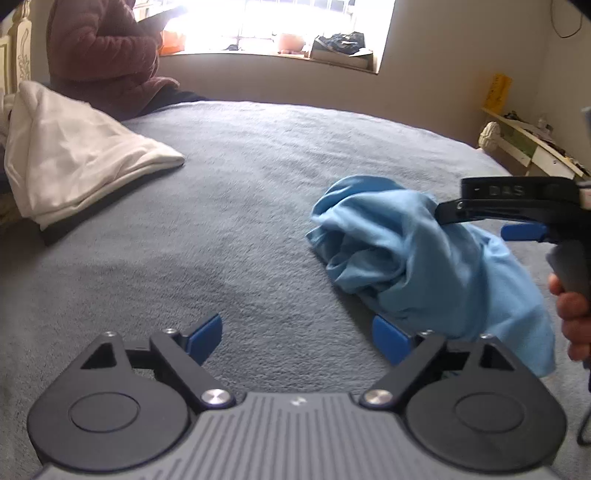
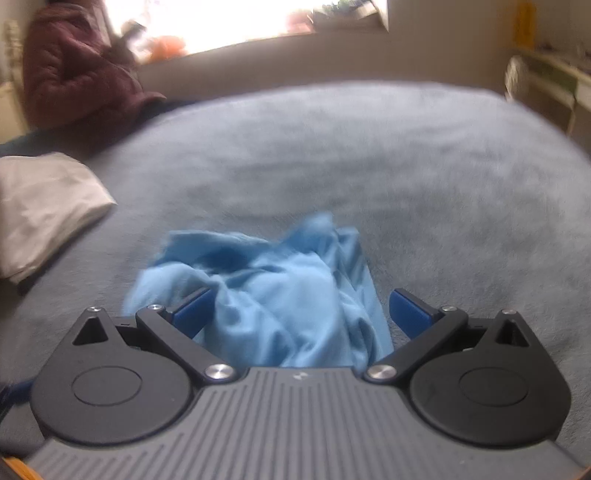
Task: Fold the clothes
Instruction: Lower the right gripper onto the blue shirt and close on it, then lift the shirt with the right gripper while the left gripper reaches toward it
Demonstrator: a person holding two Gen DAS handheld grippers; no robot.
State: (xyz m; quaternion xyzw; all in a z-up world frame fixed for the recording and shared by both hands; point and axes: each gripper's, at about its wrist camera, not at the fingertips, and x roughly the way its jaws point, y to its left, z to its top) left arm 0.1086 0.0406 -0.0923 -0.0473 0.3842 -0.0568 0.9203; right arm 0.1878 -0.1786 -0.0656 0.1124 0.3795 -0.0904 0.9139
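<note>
A crumpled light-blue garment is seen lying on the grey bed cover, toward four o'clock in the left wrist view and near the centre, at about six o'clock, in the right wrist view. The left gripper is held above the bed cover with its two blue pads spread apart; only bare cover is seen between them, and the right-hand pad stands just beside the near edge of the garment, though whether it touches the cloth cannot be told. The right gripper is shown with its jaws wide as well, and the bunched garment fills much of the space between them; the left pad is partly overlapped by the cloth, while the right pad stands clear of it, so no pinch is made. In the left wrist view the right gripper is seen from the side at three o'clock, reaching in over the garment, with the hand that carries it at the frame edge. A folded white cloth is laid at nine to ten o'clock, well apart from the blue garment. A person in a dark red padded jacket is seated at the far edge of the bed at eleven o'clock, before a bright window. The right wrist view is blurred.
</note>
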